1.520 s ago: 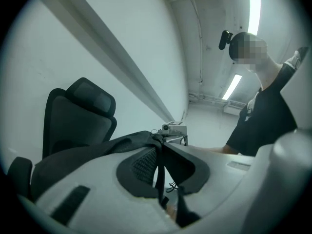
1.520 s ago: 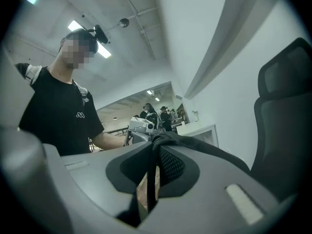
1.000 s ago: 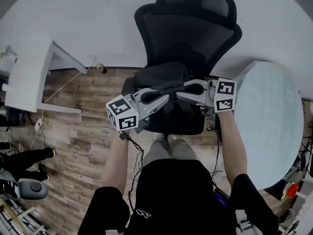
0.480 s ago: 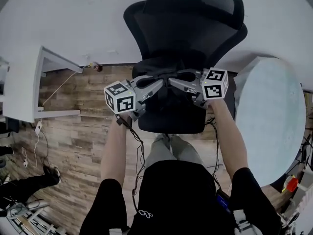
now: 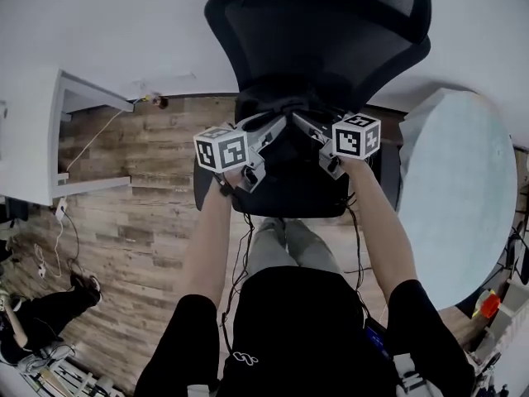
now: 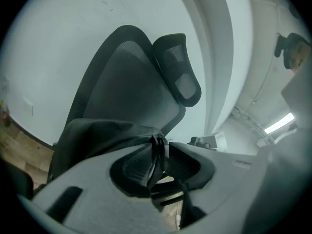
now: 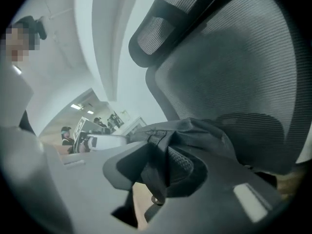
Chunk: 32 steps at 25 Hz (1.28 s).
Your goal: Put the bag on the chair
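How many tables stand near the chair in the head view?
2: a white rectangular table left of the chair, a round pale table right of it. More may lie off-frame.

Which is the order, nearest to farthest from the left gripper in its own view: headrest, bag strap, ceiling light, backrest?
1. Bag strap, between the left gripper's jaws, which have just been opening.
2. Backrest, behind the strap.
3. Headrest, above the backrest.
4. Ceiling light, far right.
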Available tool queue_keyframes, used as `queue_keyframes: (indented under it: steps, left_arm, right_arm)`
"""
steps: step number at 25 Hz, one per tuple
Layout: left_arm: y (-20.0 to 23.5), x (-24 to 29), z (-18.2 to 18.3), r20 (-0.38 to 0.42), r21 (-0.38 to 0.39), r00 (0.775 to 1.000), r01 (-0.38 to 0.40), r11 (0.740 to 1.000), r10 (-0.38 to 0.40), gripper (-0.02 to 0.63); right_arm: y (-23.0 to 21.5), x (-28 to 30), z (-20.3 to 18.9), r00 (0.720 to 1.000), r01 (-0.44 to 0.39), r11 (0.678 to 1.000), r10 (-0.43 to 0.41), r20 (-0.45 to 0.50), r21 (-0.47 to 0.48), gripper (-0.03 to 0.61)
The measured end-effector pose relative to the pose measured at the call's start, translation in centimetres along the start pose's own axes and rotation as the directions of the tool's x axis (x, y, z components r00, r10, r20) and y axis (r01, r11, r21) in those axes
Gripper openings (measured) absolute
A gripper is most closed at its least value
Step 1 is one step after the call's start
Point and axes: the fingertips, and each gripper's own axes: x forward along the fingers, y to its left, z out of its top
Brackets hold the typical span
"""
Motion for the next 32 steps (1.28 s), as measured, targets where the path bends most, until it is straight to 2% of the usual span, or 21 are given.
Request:
queue_keyframes:
  steps: [3, 7, 10, 13, 15, 17, 18, 20, 21, 23, 25, 29, 31, 32]
  left_arm:
    - [-0.6, -1.1, -0.4, 0.025, -0.017, 0.999, -0.022, 1.000, 0.022, 0.147]
    - [-1.7, -2.4, -0.1, 0.072, 0.005, 0.995, -0.071, 0.997, 0.071, 0.146]
    - [-3.7, -2.7, 0.3, 0.108, 0.047, 0.991, -0.086, 0.995, 0.081, 0.117]
    - [-5.5, -2.7, 0.6, 0.132, 0.086, 0.988, -0.093, 0.992, 0.081, 0.097]
    - [-6.3, -2.9, 1.3, 0.162, 0.110, 0.982, -0.114, 0.987, 0.096, 0.070]
    - [-7.2, -3.4, 2.7, 0.220, 0.141, 0.966, -0.168, 0.976, 0.134, 0.016]
    - [-7.7, -3.6, 3.6, 0.251, 0.165, 0.955, -0.207, 0.964, 0.162, -0.010]
    - [-9.1, -3.6, 5.3, 0.288, 0.252, 0.934, -0.286, 0.924, 0.210, -0.008]
    - [-10.0, -3.5, 6.2, 0.298, 0.315, 0.927, -0.322, 0.893, 0.229, -0.008]
    - [-12.2, -3.4, 8.2, 0.329, 0.429, 0.906, -0.393, 0.813, 0.265, -0.007]
    - [-14.8, -3.8, 10.6, 0.395, 0.483, 0.879, -0.447, 0.753, 0.269, -0.006]
    - [-19.5, -4.8, 13.9, 0.508, 0.514, 0.831, -0.503, 0.695, 0.226, -0.006]
    - [-20.4, -5.5, 14.6, 0.547, 0.502, 0.803, -0.541, 0.675, 0.237, -0.006]
    - [-20.5, -6.0, 14.8, 0.565, 0.484, 0.788, -0.558, 0.674, 0.247, -0.006]
  right_arm:
    - [-0.6, -2.2, -0.9, 0.998, 0.041, 0.999, -0.042, -0.046, -0.030, 0.184]
    - [-0.5, -3.8, -2.7, 0.984, 0.063, 0.992, -0.080, -0.161, -0.111, 0.207]
    - [-0.1, -5.2, -4.1, 0.970, 0.069, 0.986, -0.101, -0.221, -0.150, 0.218]
    - [-0.1, -6.7, -3.9, 0.969, 0.100, 0.982, -0.132, -0.209, -0.158, 0.239]
    - [0.2, -7.6, -2.5, 0.975, 0.123, 0.978, -0.151, -0.163, -0.171, 0.238]
    - [1.2, -8.4, 0.0, 0.983, 0.139, 0.969, -0.160, -0.088, -0.205, 0.221]
    - [1.9, -8.9, 1.6, 0.986, 0.150, 0.962, -0.163, -0.042, -0.227, 0.210]
    - [3.9, -9.6, 5.1, 0.986, 0.166, 0.948, -0.155, 0.061, -0.271, 0.157]
    - [5.2, -9.9, 6.7, 0.984, 0.166, 0.942, -0.140, 0.111, -0.290, 0.122]
    - [8.1, -10.4, 9.8, 0.975, 0.157, 0.932, -0.094, 0.200, -0.327, 0.019]
    - [11.2, -11.2, 12.6, 0.958, 0.149, 0.920, -0.042, 0.285, -0.364, 0.006]
    - [15.4, -13.1, 17.3, 0.888, 0.170, 0.917, 0.016, 0.460, -0.360, 0.006]
    - [15.7, -13.9, 18.6, 0.857, 0.234, 0.910, -0.027, 0.514, -0.343, 0.006]
    - [15.6, -14.4, 18.9, 0.843, 0.274, 0.905, -0.063, 0.535, -0.326, 0.006]
